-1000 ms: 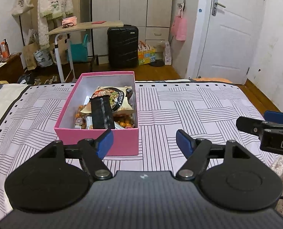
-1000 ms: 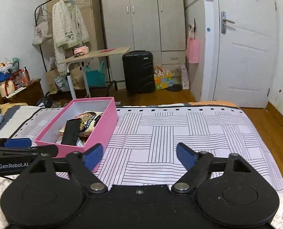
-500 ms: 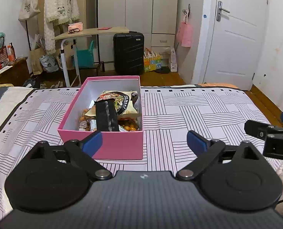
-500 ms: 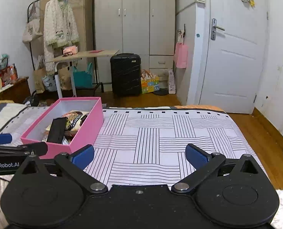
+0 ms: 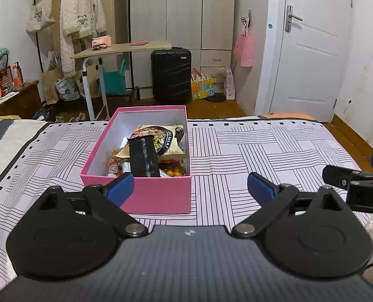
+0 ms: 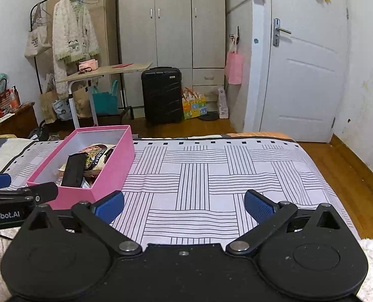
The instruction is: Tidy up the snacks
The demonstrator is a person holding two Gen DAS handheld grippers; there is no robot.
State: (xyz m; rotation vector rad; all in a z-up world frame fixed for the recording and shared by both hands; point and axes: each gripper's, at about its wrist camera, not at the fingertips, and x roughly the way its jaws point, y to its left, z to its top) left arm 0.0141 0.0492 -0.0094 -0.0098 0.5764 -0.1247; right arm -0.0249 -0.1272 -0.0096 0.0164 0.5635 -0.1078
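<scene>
A pink box [image 5: 161, 196] sits on the striped bed cover and holds several snacks: a black packet [image 5: 143, 157] on top, a round-print bag [image 5: 158, 138] behind it, and orange snacks [image 5: 172, 171] beneath. My left gripper [image 5: 190, 187] is open and empty, just in front of the box. My right gripper [image 6: 183, 205] is open and empty over bare cover, to the right of the box [image 6: 111, 173]. The black packet [image 6: 73, 170] shows there too. Each gripper's tip shows at the edge of the other's view.
The bed cover [image 6: 211, 176] stretches right of the box. Beyond the bed foot stand a black suitcase [image 5: 171, 75], a small desk [image 5: 121, 50], a clothes rack, a wardrobe and a white door [image 6: 304, 75]. A fluffy white rug edge [image 6: 372, 264] lies at right.
Both grippers have opened wider and drawn back and up a little from the box. The snacks in the box have not moved.
</scene>
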